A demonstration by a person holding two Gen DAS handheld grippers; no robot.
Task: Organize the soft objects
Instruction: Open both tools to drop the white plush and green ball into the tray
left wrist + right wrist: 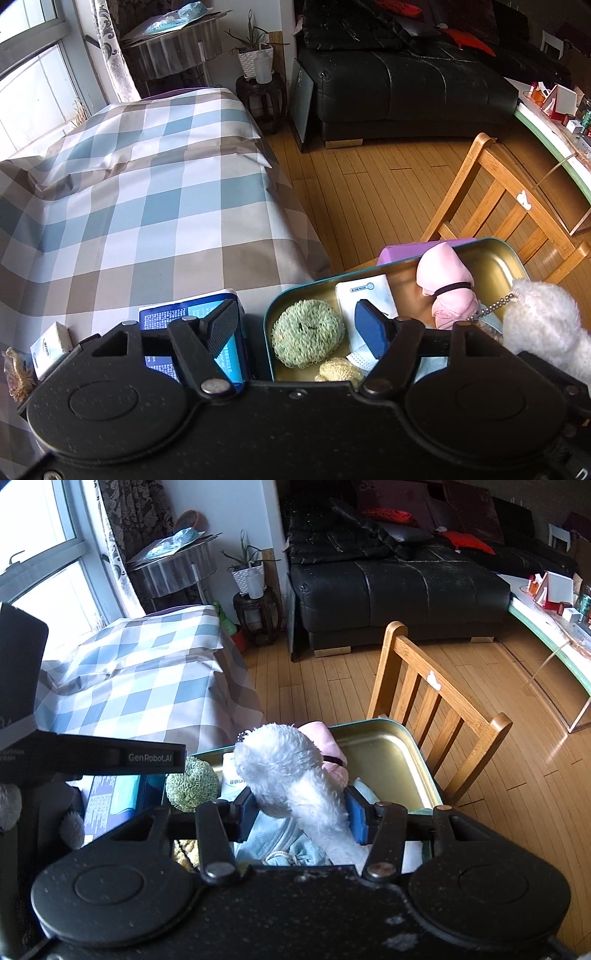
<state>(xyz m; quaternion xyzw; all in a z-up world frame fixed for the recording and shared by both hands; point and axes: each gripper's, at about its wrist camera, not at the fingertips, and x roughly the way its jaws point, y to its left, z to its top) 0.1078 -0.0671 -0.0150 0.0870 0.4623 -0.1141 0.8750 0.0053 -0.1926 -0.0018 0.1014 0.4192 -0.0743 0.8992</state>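
- The right gripper [301, 818] is pinching a fluffy white plush charm [284, 771] between its blue pads, jaws closed on its narrow end; the charm is hanging over the open teal-rimmed, gold-lined metal tin [391, 753], so the step in hand looks like placing it inside.
- The left gripper [299, 326] is hovering at the tin's near left rim, jaws spread wide and holding nothing.
- Next, the charm probably needs lowering into the bare right half before being released.
- Counting inside the tin: one green knitted scrubber [308, 338], one small yellow scrubber [338, 369], one pink cloth roll bound by a black band [448, 286], one white paper packet [365, 295].
- One blue printed box [184, 314] is lying outside on the checked cloth.
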